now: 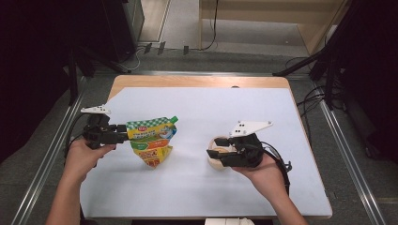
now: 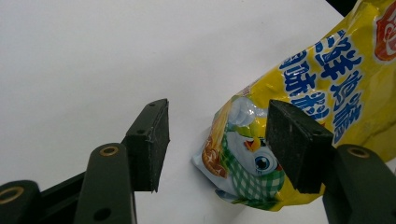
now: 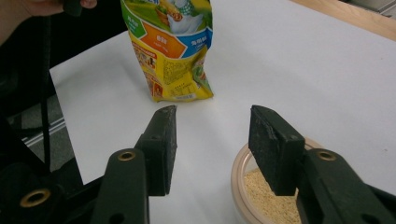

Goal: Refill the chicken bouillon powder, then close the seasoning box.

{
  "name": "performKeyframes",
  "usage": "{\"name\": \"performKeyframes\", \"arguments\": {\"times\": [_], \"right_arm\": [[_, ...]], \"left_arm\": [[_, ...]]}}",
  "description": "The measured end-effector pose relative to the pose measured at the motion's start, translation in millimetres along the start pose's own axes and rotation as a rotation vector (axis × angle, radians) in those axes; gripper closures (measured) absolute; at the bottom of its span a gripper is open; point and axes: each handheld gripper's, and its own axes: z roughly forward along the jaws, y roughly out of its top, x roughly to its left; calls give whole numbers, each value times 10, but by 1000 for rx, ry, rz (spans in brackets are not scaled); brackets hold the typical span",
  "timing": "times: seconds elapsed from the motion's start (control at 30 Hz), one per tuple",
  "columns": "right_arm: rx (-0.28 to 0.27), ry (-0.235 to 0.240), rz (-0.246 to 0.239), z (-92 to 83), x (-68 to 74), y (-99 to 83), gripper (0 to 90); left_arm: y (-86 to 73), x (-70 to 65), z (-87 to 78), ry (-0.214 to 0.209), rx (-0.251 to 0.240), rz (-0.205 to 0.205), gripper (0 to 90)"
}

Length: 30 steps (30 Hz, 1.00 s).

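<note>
I am working at a white table [image 1: 197, 187], one two-jaw gripper in each hand. My left gripper [image 1: 123, 131] reaches in level from the left edge and meets the top of a yellow seasoning pouch [image 1: 153, 140], which stands leaning on the table left of centre. From above I cannot tell whether the jaws pinch the pouch. In the left gripper view the jaws stand well apart: one pad [image 2: 150, 142] is over bare table, the other [image 2: 295, 142] lies against the pouch [image 2: 327, 93], which sits mostly behind and beside it, not squeezed between the two.

The pouch carries blue Chinese characters on yellow, a red badge at its top corner, and a cartoon chick in a green checked scarf. Its other face shows orange and blue label panels above a picture of yellow granules; the small print there is too fine to read.

My right gripper [image 1: 217, 152] hovers over a small beige bowl [image 1: 217, 161], well right of the pouch. In the right gripper view its jaws are about half open, holding nothing, one pad above the bowl's rim [image 3: 240, 175]. The bowl holds pale tan granules [image 3: 273, 198].
</note>
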Motion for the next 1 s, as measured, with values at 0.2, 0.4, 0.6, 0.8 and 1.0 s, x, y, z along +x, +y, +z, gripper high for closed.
{"name": "performKeyframes", "arguments": {"times": [0.2, 0.4, 0.6, 0.8, 1.0], "right_arm": [[-8, -15, 16, -141, -64, 37, 558], [-18, -30, 31, -280, -164, 57, 569], [-21, -47, 39, -385, -229, 70, 573], [-27, -57, 40, -481, -287, 77, 573], [-41, -91, 50, -621, -363, 83, 591]], "left_arm": [[-4, -13, 21, 2, 7, 11, 377], [-10, -17, 57, -4, 20, 12, 379], [-25, -6, 58, -7, 21, 14, 375], [-38, 16, 45, -1, 17, 9, 374], [-38, 9, 62, -4, 17, 14, 374]]}}
